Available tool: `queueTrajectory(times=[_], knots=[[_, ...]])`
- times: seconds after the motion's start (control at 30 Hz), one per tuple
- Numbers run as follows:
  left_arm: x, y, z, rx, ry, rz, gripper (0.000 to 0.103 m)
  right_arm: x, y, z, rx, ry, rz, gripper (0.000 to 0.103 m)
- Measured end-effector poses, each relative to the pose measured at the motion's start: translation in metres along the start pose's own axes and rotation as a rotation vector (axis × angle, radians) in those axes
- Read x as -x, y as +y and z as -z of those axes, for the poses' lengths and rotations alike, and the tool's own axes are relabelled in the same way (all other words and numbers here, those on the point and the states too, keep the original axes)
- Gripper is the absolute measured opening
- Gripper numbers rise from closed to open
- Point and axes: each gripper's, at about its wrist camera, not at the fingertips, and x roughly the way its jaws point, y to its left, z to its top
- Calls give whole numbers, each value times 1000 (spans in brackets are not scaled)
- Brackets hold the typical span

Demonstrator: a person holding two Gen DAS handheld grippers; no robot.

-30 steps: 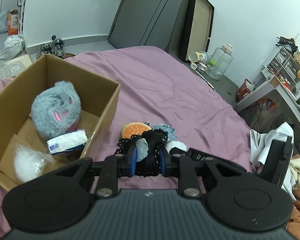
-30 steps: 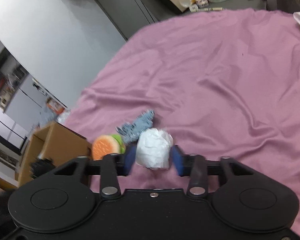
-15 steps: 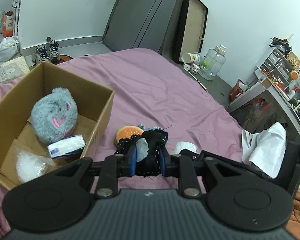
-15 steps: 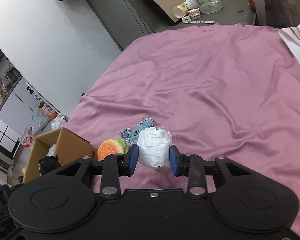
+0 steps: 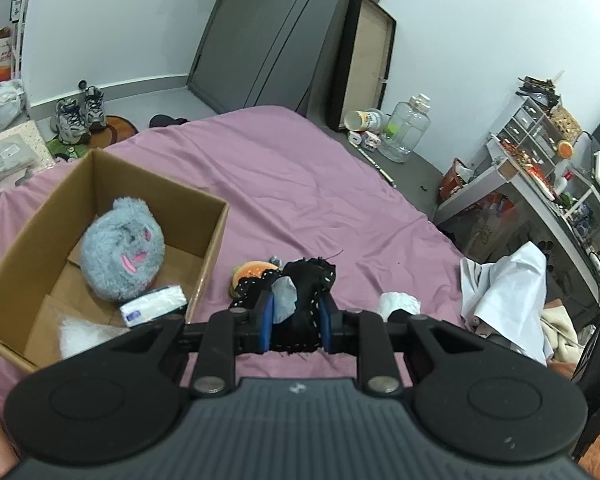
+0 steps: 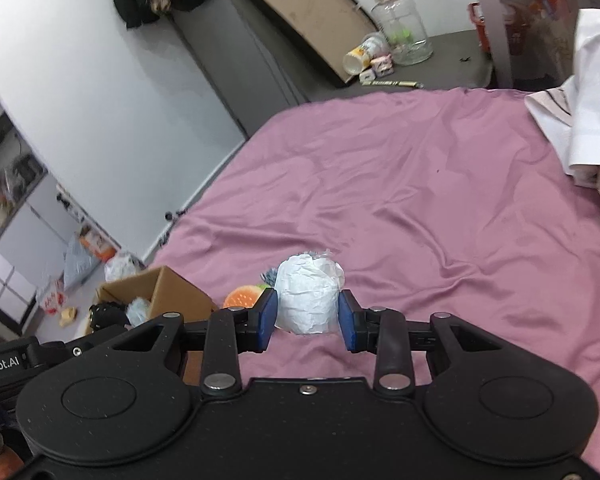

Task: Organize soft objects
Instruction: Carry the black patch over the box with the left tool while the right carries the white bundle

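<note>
A: Two grips: the left gripper (image 5: pixel 296 320) pinches a black cloth bundle (image 5: pixel 306 292), the right gripper (image 6: pixel 307 316) clamps a white paper wad (image 6: pixel 309 296).

B: Around them?

A: Past both fingertips a burger toy (image 5: pixel 252 270) lies on the pink bedsheet (image 5: pixel 300 184); left of the left fingers, a cardboard box (image 5: pixel 208 248) holds a grey plush (image 5: pixel 122 250).

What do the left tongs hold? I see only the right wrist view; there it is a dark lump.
Observer: A black cloth bundle with white stitching, pinched in the left tongs.
Operator: What lies in the cardboard box?
Observer: A grey plush toy, a white packet and a clear bag.
Operator: Is there room for the white paper wad in my right tongs?
Observer: Yes, bare cardboard floor shows right of the plush toy.
</note>
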Motion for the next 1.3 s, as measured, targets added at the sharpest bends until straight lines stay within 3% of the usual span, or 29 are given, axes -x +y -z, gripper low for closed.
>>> queueTrajectory(times=[0.37,0.73,1.3], knots=[[29,16,-11,-28,-12,35,22,34,15,9,-55,-75,-29,33],[49,44,-22,-16,-23,24,22,49,46,18,-23,-99,-75,33],[38,112,-31,64,-13,-60,22,44,93,29,70,-82,-105,33]])
